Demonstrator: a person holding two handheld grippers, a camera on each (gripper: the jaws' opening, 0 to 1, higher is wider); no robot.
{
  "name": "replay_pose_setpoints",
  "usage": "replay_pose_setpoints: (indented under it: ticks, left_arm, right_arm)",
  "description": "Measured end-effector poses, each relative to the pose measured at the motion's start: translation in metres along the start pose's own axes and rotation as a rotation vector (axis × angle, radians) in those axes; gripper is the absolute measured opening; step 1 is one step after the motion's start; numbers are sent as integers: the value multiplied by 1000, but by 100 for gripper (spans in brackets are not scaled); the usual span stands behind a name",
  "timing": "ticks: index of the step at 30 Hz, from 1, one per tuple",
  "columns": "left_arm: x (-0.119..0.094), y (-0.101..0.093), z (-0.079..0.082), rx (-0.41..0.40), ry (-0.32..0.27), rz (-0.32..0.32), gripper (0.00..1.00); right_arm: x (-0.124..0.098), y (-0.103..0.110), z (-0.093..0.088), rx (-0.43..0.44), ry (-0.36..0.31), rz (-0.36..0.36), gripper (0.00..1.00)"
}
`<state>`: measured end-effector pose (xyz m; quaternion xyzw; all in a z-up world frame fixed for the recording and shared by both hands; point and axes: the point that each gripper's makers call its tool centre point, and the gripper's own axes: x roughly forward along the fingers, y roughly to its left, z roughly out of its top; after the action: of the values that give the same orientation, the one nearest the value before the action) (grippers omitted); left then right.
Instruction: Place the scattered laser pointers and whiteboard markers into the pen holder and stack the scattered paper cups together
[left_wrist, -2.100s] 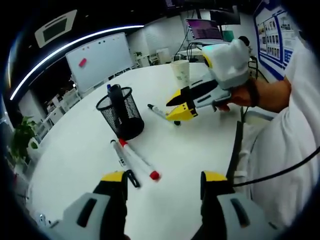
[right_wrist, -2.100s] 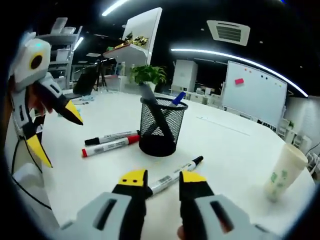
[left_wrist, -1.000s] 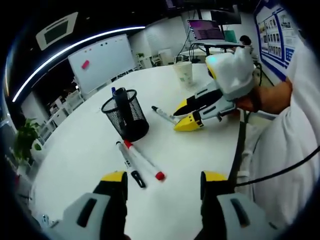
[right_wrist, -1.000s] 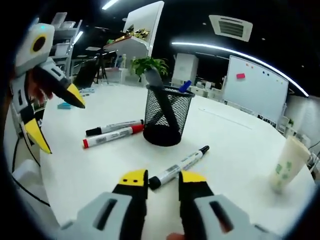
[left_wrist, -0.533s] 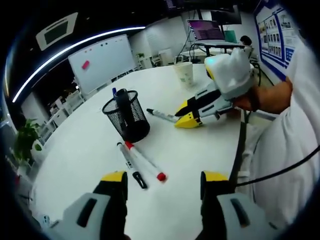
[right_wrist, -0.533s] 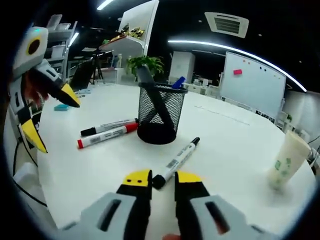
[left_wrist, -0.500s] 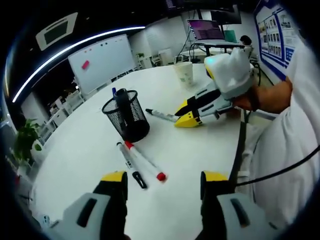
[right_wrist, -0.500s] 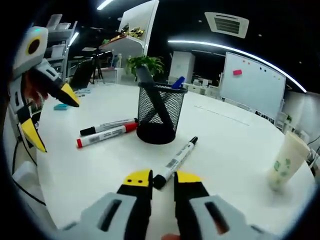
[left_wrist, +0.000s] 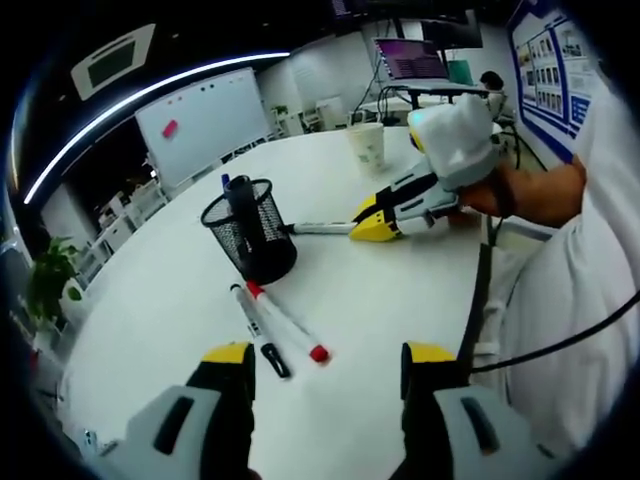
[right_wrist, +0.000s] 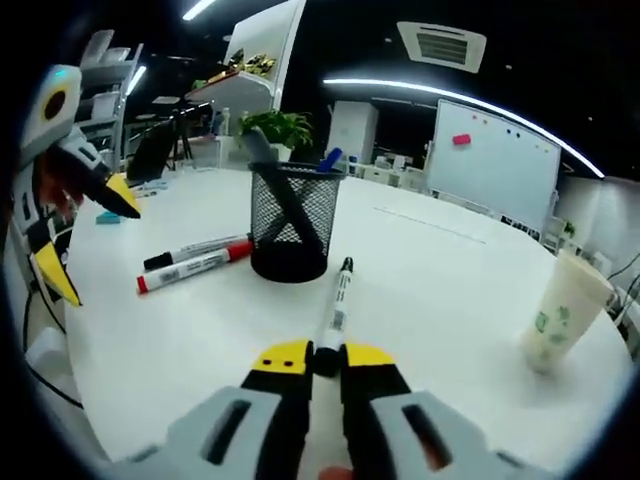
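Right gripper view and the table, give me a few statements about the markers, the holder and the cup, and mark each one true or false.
1. The right gripper is shut on a black-capped marker. True.
2. The mesh pen holder is empty. False: it already holds dark and blue pens.
3. A red-capped marker lies on the table. True.
4. The paper cup lies on its side. False: it stands upright.
5. The left gripper holds a marker. False: its jaws are open with nothing between them.

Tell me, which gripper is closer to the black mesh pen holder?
Right. The right gripper sits just short of the pen holder, shut on a marker. The left gripper hangs farther back, beyond two loose markers.
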<state>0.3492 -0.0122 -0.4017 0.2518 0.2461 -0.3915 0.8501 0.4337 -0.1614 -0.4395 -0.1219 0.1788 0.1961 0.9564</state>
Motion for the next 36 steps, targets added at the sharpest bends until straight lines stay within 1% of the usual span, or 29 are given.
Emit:
replay_pose_setpoints:
  ticks: [2,4,10,16,20,25,28,29,31,32,36]
  left_arm:
    - [1,-1,0,2,0,-1,59]
    - [1,-2,0,1,3,-1,59]
    - [0,-2,0,4,6,-2,59]
    - [1,-2,-1,5,8,-2,59]
    - [1,-2,-1,5,7,-2,59]
    - [1,-3,-1,5,11,-3,59]
    - [2,-4,-1,6,10,-5,59]
    - [2,-4,-1,6,11,-6,59]
    - [2,-5,-1,5,11,-11,59]
    - [2,-5,0,6,10,-12,59]
    - [3,-6,0,10,11,-16,59]
  right_arm:
    - [0,0,0,11,1,4,11]
    - [1,0,-1,62,-2,24,11]
    - [3,-7,-3,74,-5,6,10]
    - [3,-8,-2,70,-12,10,10]
    - [-1,-12,5,51,-56,-12,10]
    - [-3,-17,11,58,-87,-26,10]
    - [-7,-20,17,61,-117,-38,10]
    - [-8,-22,20,63,-129,-44,10]
    - [-12,-26,29,41,-177,-59,10]
    - [-12,-27,29,31,-178,-66,10]
    - [-14,-31,33,35,-196,-74,10]
